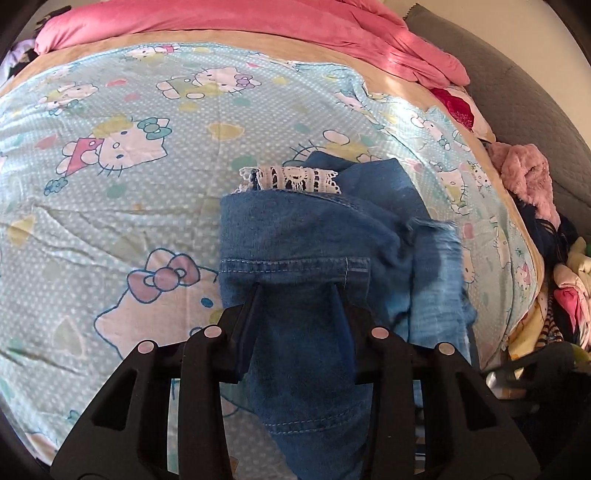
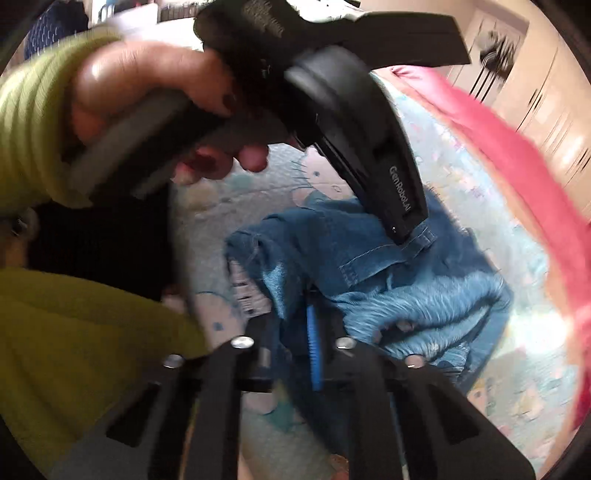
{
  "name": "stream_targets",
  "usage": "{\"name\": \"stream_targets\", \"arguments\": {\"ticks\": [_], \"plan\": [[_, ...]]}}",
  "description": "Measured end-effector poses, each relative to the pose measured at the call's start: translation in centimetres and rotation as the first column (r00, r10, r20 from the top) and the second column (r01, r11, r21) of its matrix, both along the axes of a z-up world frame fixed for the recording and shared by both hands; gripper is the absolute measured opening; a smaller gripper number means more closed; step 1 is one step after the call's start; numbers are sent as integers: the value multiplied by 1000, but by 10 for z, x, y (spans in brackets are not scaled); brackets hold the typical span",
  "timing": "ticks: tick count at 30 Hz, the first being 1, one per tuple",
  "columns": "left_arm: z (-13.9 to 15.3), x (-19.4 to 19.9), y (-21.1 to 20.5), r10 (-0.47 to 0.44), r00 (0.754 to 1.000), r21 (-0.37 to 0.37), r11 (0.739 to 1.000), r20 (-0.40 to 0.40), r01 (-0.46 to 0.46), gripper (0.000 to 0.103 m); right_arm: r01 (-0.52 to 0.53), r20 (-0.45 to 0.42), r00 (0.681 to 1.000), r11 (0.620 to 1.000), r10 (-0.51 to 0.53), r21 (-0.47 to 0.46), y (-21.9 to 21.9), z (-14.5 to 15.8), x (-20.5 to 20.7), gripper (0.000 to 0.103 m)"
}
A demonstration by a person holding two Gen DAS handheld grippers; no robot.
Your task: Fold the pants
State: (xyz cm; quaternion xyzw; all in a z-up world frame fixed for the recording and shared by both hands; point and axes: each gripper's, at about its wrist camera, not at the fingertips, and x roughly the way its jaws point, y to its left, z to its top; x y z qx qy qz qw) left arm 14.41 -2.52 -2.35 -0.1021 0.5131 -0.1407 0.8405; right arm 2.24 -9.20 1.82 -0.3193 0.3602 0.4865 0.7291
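Two handheld grippers work over one pair of blue denim pants (image 1: pixel 314 236) lying bunched on a bed covered by a pale blue cartoon-cat sheet (image 1: pixel 110 110). The pants sit toward the near right of the bed, crumpled rather than flat, with a white lace trim (image 1: pixel 295 179) showing at their far edge and a frayed, lighter patch on their right side.

From the left wrist view, the left gripper (image 1: pixel 299 295) has its two fingers set apart with a thick band of denim running between them, just below a stitched seam. Whether they are pressing the cloth or only straddling it cannot be told. In the right wrist view, blurred by motion, the right gripper (image 2: pixel 295 325) reaches into the near edge of the denim pile; cloth lies around its blue-padded finger, and its grip cannot be judged either. A hand (image 2: pixel 147 96) in a yellow-green sleeve holds the left gripper's handle above the pants.

Denim like this is likely soft, floppy and fairly heavy for cloth, not fragile or slippery. It will sag and drag unless held at firm edges. The stitched seam, waistband or hem look like the best places to take hold. A pink blanket (image 1: pixel 258 22) lies along the far edge.
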Motion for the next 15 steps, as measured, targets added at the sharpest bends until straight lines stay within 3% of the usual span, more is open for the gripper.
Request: {"name": "stream_targets", "arguments": {"ticks": [2, 4, 8, 10, 12, 15], "plan": [[0, 0, 0, -2, 1000, -4, 1000, 3, 2, 29, -35, -46, 998, 998, 37, 58, -11, 18, -7, 4], [0, 0, 1, -2, 1000, -12, 1000, 4, 2, 29, -47, -32, 998, 998, 49, 51, -16, 20, -14, 4], [-2, -1, 2, 0, 1000, -25, 1000, 5, 0, 30, 0, -58, 998, 999, -2, -37, -17, -19, -11, 4], [-1, -4, 1, -1, 1000, -18, 1000, 11, 2, 30, 11, -69, 998, 1000, -13, -22, -19, -23, -12, 4], [3, -7, 0, 2, 1000, -8, 1000, 19, -2, 31, 19, -88, 996, 1000, -19, -9, -22, -16, -13, 10], [15, -21, 1, 2, 998, -1, 1000, 65, -2, 40, 22, -116, 993, 999, -18, 30, -38, 3, -15, 17]]}}
